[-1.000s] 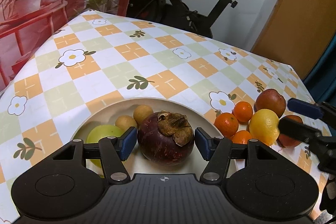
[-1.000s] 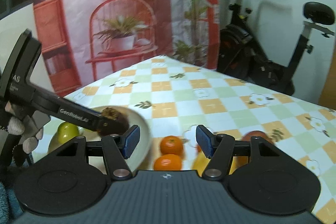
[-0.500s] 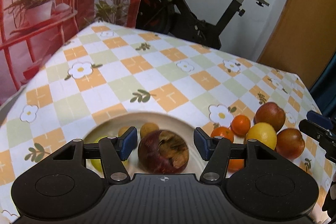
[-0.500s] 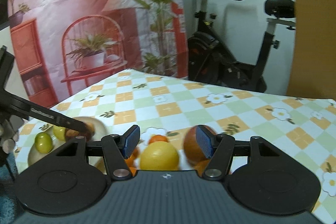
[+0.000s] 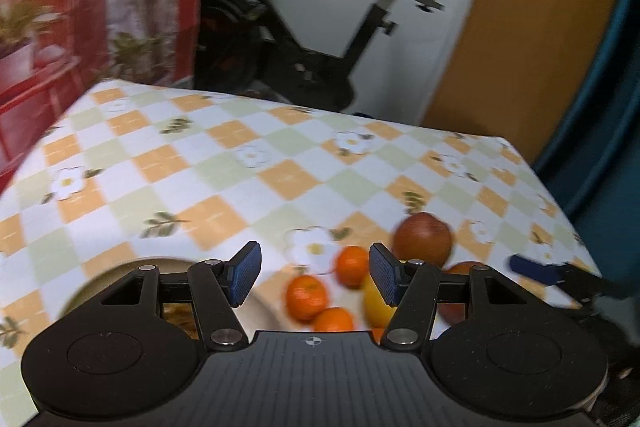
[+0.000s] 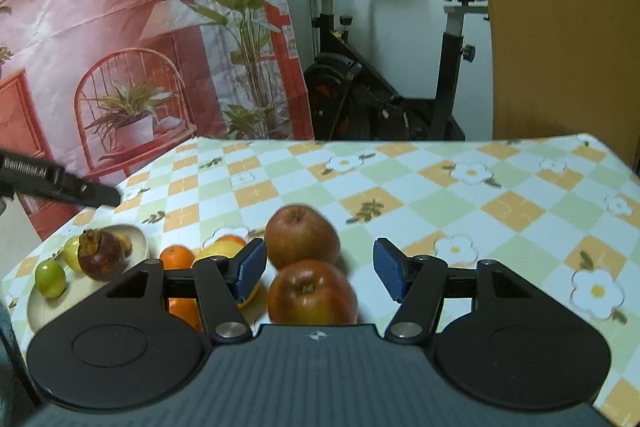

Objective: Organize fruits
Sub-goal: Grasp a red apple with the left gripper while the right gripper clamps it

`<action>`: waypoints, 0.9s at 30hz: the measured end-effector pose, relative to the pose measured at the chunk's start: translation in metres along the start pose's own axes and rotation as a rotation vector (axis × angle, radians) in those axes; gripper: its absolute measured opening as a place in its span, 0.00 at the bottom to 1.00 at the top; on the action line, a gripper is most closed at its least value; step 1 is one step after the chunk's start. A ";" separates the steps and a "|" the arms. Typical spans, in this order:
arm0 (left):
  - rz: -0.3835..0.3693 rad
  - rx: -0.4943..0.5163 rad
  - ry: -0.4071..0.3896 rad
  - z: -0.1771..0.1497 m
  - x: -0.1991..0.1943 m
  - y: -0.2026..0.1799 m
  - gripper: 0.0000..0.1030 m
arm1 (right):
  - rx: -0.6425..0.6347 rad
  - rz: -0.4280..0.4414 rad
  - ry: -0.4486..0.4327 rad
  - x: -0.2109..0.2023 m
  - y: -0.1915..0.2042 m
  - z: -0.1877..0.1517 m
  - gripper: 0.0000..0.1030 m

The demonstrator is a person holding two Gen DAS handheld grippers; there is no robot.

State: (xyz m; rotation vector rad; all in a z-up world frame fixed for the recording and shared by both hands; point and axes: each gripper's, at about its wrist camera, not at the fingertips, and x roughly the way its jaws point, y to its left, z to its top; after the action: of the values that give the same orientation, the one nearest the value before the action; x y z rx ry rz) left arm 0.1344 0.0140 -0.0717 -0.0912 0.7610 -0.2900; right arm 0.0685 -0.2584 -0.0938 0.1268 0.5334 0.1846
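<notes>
My left gripper [image 5: 314,277] is open and empty above several tangerines [image 5: 306,297], a lemon [image 5: 374,303] and a red apple [image 5: 422,239]. The cream plate [image 5: 86,287] lies at its lower left. In the right wrist view my right gripper [image 6: 318,275] is open, with two red apples [image 6: 312,297] between and just below its fingers. The plate [image 6: 138,239] at the left holds a dark mangosteen [image 6: 100,255] and green fruits [image 6: 50,279]. A tangerine [image 6: 176,257] and the lemon [image 6: 218,249] lie beside it.
The checked flowered tablecloth [image 6: 460,195] covers the table, whose far edge is close. An exercise bike [image 6: 380,95] stands behind the table. The left gripper's finger [image 6: 60,183] reaches in from the left. The right gripper's blue fingertip [image 5: 532,267] shows at the right.
My left gripper has let go of the mangosteen on the plate and moved up and right over the tangerines. My right gripper has swung right onto the two red apples.
</notes>
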 end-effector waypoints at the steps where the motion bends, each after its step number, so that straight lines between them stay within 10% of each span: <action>1: -0.014 0.009 0.004 0.000 0.003 -0.007 0.60 | -0.007 0.000 0.007 0.001 0.001 -0.003 0.62; 14: -0.209 0.149 0.108 -0.015 0.054 -0.082 0.61 | -0.091 -0.024 0.039 0.018 0.011 -0.030 0.64; 27: -0.219 0.252 0.176 -0.024 0.091 -0.114 0.62 | -0.044 0.017 0.093 0.029 0.002 -0.031 0.63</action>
State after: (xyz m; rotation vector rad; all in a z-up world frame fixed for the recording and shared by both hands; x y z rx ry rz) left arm 0.1545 -0.1211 -0.1290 0.0917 0.8845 -0.6059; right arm 0.0768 -0.2477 -0.1346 0.0802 0.6209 0.2195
